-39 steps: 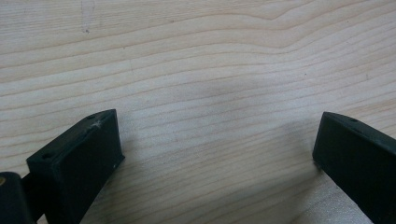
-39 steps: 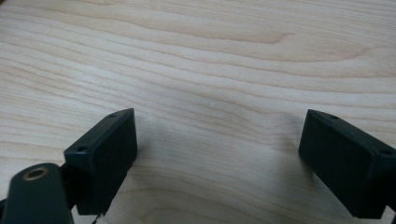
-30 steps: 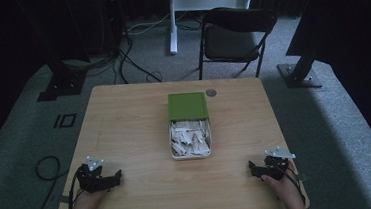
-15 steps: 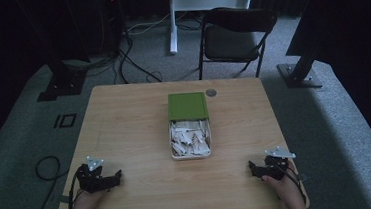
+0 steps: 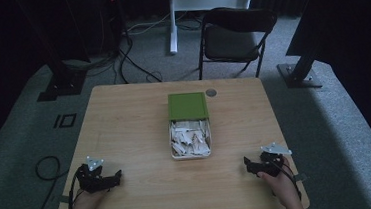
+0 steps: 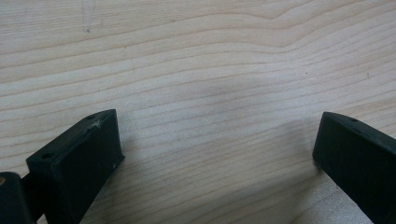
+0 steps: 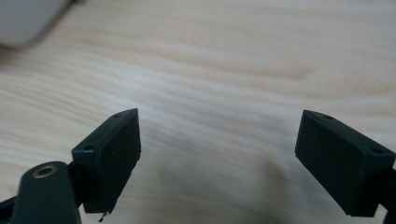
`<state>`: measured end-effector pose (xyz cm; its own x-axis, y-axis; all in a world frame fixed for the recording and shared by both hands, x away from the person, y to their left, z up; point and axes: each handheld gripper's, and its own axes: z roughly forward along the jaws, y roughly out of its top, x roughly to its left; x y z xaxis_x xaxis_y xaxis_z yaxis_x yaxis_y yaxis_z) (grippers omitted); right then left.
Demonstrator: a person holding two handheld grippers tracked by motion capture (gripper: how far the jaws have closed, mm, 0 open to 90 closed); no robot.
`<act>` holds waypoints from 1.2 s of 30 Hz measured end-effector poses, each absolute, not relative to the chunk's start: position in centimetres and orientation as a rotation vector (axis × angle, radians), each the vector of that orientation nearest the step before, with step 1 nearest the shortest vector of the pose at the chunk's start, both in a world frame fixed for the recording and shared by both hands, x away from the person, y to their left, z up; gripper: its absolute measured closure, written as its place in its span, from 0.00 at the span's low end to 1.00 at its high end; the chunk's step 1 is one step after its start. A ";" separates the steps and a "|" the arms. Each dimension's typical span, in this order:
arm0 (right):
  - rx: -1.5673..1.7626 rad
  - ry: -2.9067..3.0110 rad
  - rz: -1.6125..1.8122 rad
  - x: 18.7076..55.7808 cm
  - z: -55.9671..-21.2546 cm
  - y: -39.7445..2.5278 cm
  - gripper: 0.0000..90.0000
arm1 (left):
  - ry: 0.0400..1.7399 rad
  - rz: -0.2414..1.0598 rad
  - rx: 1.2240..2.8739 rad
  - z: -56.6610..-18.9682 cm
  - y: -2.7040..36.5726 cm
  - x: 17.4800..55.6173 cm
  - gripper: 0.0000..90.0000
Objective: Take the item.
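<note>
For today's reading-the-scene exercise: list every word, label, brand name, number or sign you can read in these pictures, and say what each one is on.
None can be read.
Green lid of the box: plain, no print visible.
Paper slips in the box: any marks are too small to read.
Small round disc on the table: too small to tell.
Left gripper and right gripper: plain black, no lettering.

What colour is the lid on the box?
Green. The lid shows best in the high view.

Open white tin (image 5: 190,140) of paper slips (image 5: 189,137), green lid (image 5: 187,106) behind, mid-table.
</note>
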<state>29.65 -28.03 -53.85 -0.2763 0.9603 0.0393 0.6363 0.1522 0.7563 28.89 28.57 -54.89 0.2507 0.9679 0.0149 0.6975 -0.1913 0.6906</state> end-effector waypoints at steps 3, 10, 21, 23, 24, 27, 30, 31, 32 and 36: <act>1.498 1.977 0.945 29.8 -53.1 -27.7 0.16 | 1.510 0.622 1.963 -54.9 28.6 28.9 0.02; 1.454 1.969 0.976 30.3 -50.9 -26.9 0.17 | 1.510 0.622 1.963 -54.9 28.6 28.9 0.02; 1.381 1.979 1.058 30.7 -48.1 -25.3 0.19 | 1.510 0.622 1.963 -54.9 28.6 28.9 0.02; 1.366 1.980 1.062 30.8 -47.6 -25.1 0.19 | 1.510 0.622 1.963 -54.9 28.6 28.9 0.02; 1.363 1.978 1.069 30.9 -47.3 -24.9 0.19 | 1.510 0.622 1.963 -54.9 28.6 28.9 0.02; 1.337 1.979 1.081 31.0 -46.5 -24.4 0.19 | 1.511 0.622 1.960 -54.9 28.6 28.9 0.02; 1.313 1.990 1.110 31.1 -45.7 -23.7 0.19 | 1.510 0.622 1.960 -54.9 28.6 28.9 0.02; 1.308 1.991 1.116 31.2 -45.5 -23.5 0.22 | 1.511 0.622 1.960 -54.9 28.6 28.9 0.02; 1.301 1.993 1.121 31.2 -45.3 -23.3 0.22 | 1.510 0.622 1.960 -54.9 28.6 28.9 0.02; 1.276 2.008 1.135 31.5 -44.8 -22.4 0.22 | 1.511 0.622 1.960 -54.9 28.6 28.9 0.02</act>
<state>31.46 -22.36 -44.79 -0.4352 0.9001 0.0213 0.4826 0.2132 0.8495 28.89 28.56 -54.90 0.2494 0.9683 0.0131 0.6971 -0.1889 0.6917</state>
